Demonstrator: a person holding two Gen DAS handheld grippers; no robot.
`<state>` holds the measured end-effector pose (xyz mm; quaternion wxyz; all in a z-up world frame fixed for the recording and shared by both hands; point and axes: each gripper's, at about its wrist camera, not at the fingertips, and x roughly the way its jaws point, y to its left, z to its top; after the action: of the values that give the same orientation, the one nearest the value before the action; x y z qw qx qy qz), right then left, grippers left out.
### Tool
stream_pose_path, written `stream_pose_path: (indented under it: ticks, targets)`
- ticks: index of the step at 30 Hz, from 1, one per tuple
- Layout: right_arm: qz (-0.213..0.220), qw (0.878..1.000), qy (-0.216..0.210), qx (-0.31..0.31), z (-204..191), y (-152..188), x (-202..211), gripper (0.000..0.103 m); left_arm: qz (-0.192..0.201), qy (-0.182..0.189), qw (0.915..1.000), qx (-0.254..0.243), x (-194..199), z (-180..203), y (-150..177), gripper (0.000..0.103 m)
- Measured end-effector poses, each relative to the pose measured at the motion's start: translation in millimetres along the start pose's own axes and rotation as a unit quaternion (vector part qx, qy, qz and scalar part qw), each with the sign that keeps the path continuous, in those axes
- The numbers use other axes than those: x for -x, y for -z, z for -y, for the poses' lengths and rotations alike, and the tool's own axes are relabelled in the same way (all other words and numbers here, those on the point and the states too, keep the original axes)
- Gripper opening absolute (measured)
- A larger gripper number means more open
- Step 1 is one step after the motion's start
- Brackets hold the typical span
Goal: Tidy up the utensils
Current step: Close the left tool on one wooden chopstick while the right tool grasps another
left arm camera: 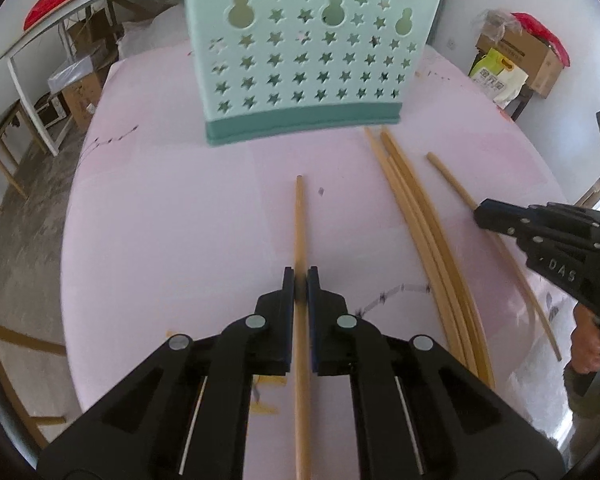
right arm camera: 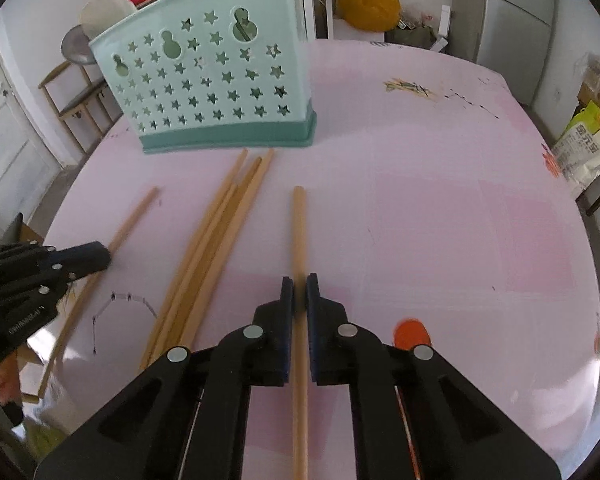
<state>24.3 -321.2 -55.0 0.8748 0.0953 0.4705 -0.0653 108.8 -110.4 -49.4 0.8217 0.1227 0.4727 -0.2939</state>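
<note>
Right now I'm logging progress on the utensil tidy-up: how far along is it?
Early. Nothing visibly done: no chopsticks show through the teal holder. In hand: the left gripper is shut on one chopstick, the right gripper on another chopstick. Left: the loose bundle of chopsticks on the pink table.

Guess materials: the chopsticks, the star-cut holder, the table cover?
Chopsticks: likely bamboo or wood, matte tan, no gloss. Holder: moulded plastic, pale mint with darker teal base, clean star and gourd cutouts, smooth satin. Table cover: pink sheet, probably foam or plastic, matte, with scuffs and torn spots.
</note>
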Motion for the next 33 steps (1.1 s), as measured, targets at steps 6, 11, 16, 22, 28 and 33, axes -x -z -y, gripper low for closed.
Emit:
stream_pose_path:
  ticks: [6,11,16,22,28,33]
  targets:
    - [-0.018,1.000,-0.022,-0.010,5,-4,-2,0.011,-0.012,-0.009,0.9997,0.018,-1,-6,-5,0.023]
    - [-0.009,1.000,-0.013,-0.005,4,-21,-13,0.014,0.004,-0.038,0.9993,0.004,-16,2,-22,0.023]
    - [-0.012,1.000,0.000,0.011,-1,-25,-15,0.014,0.019,-0.059,0.9979,0.020,-18,6,-24,0.023]
    - [-0.021,1.000,0.012,0.012,-7,-25,-14,0.014,0.030,-0.069,0.9969,0.022,-19,8,-22,0.021]
    - [-0.034,0.999,0.015,-0.001,-7,-28,-14,0.014,0.027,-0.058,0.9977,0.020,-18,5,-23,0.021]
    - [-0.044,0.999,0.018,-0.001,-8,-32,-15,0.014,0.023,-0.062,0.9978,0.009,-21,5,-25,0.022]
